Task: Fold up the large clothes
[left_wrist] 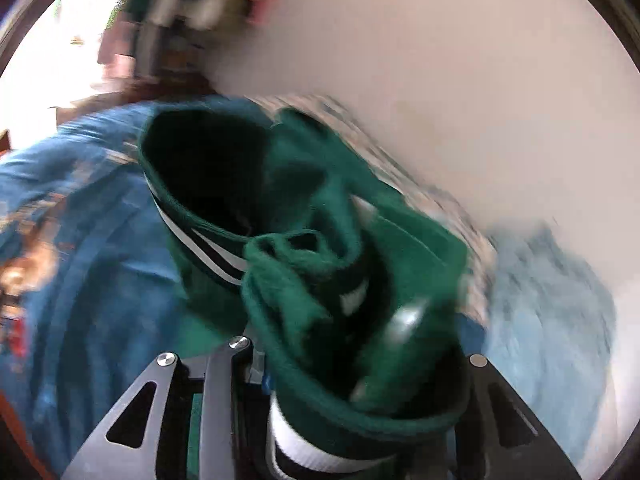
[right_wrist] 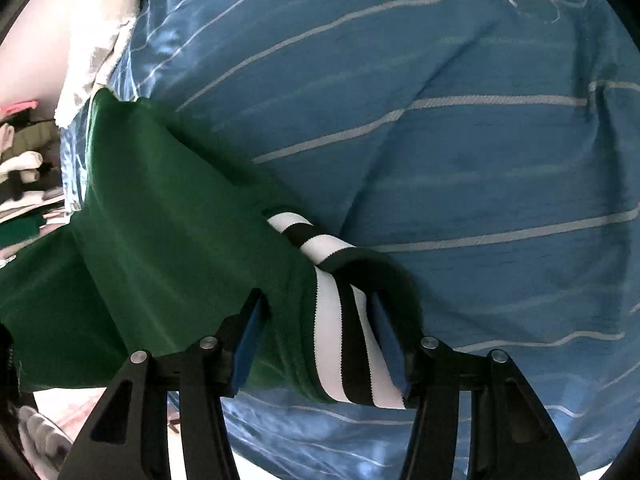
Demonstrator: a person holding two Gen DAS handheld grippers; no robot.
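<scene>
A dark green garment (left_wrist: 304,208) with black-and-white striped cuffs hangs bunched in the blurred left wrist view, above a blue bedspread (left_wrist: 100,264). My left gripper (left_wrist: 352,364) is shut on it; the cloth fills the gap and hides the fingertips. An open sleeve or neck hole gapes at its upper left. In the right wrist view the same green garment (right_wrist: 160,220) stretches from the left down into my right gripper (right_wrist: 320,304). Its striped band (right_wrist: 340,320) lies between the blue pads (right_wrist: 250,344), which touch the cloth on both sides. The cuff's edge drapes over the right fingertip.
A blue striped bedspread (right_wrist: 460,140) fills most of the right wrist view. White cloth (right_wrist: 92,40) lies at its upper left, and piled clothes (right_wrist: 24,168) show at the left edge. A pale wall (left_wrist: 460,80) and a light blue fabric (left_wrist: 552,300) lie right of the garment.
</scene>
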